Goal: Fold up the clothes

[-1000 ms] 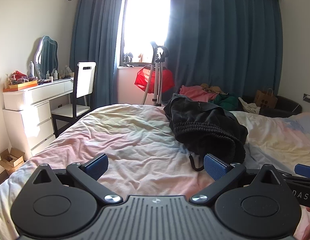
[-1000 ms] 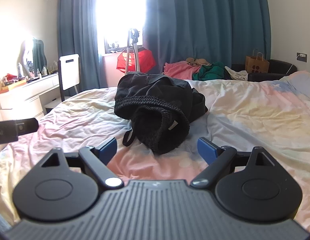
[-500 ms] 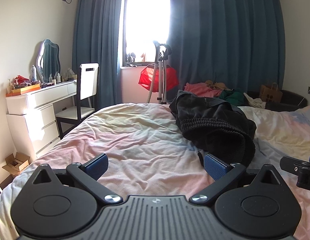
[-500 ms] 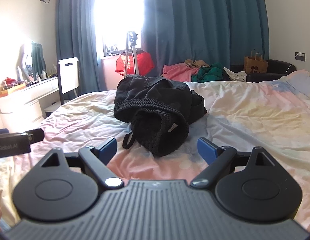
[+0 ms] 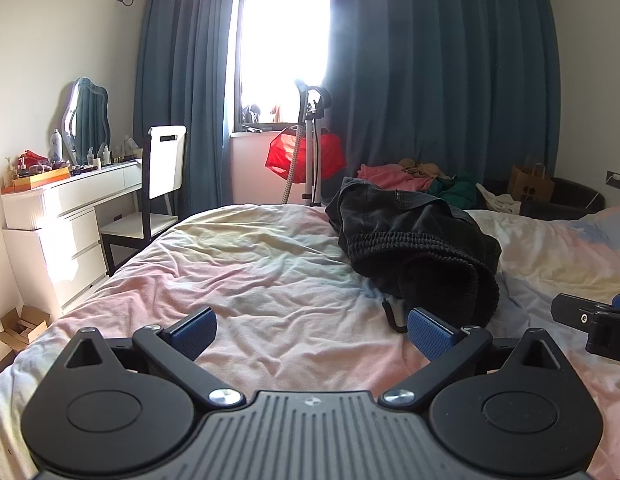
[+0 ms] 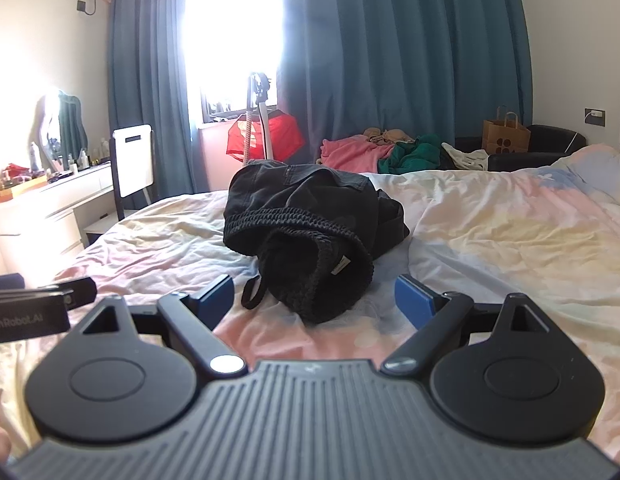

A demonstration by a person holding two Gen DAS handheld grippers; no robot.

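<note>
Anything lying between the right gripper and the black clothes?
No: in the right wrist view, only bare bedsheet separates the open right gripper from the black clothes.

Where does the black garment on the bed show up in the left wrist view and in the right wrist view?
Left wrist view: the black garment lies right of centre on the bed, beyond the right finger of the open left gripper.
Right wrist view: the garment lies near centre, straight ahead between the fingers of the open right gripper.
Shared landmark: the red item hanging below the window.
</note>
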